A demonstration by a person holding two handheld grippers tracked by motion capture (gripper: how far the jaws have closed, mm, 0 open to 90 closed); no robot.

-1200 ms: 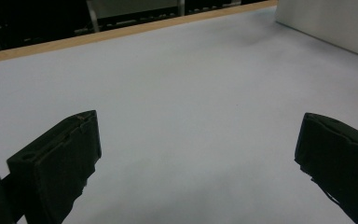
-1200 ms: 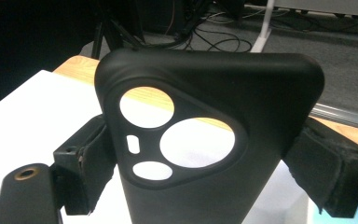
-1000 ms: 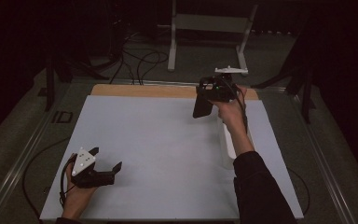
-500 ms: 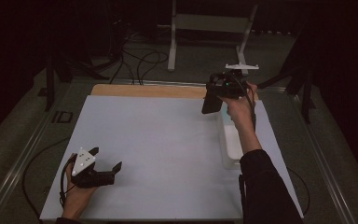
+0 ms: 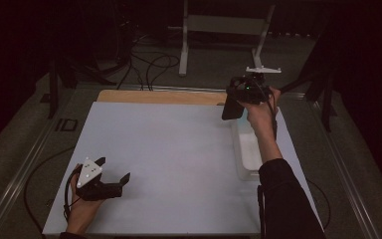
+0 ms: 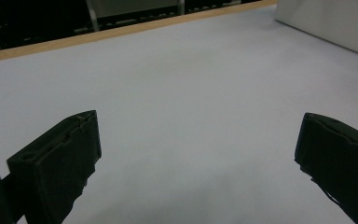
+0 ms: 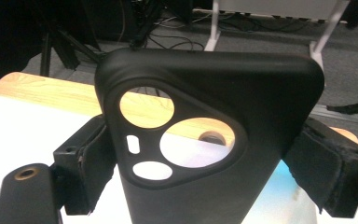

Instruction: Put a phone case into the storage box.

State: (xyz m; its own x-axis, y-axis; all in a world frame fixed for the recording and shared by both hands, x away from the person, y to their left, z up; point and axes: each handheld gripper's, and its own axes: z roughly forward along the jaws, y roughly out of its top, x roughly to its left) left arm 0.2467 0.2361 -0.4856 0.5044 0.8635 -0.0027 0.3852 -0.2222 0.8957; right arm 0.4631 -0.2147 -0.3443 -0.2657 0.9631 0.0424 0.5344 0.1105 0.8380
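Resting at the near left of the white table (image 5: pixel 179 149), the left gripper (image 5: pixel 113 180) has its jaws spread wide with nothing between them. At the far right, the right gripper (image 5: pixel 234 107) is raised over the far end of a clear tray (image 5: pixel 246 159), its jaws clamped on a black phone case (image 7: pixel 214 140).

black phone case (image 7: pixel 223 140), white table mat (image 5: pixel 169 164), pale clear tray (image 5: pixel 248 154)
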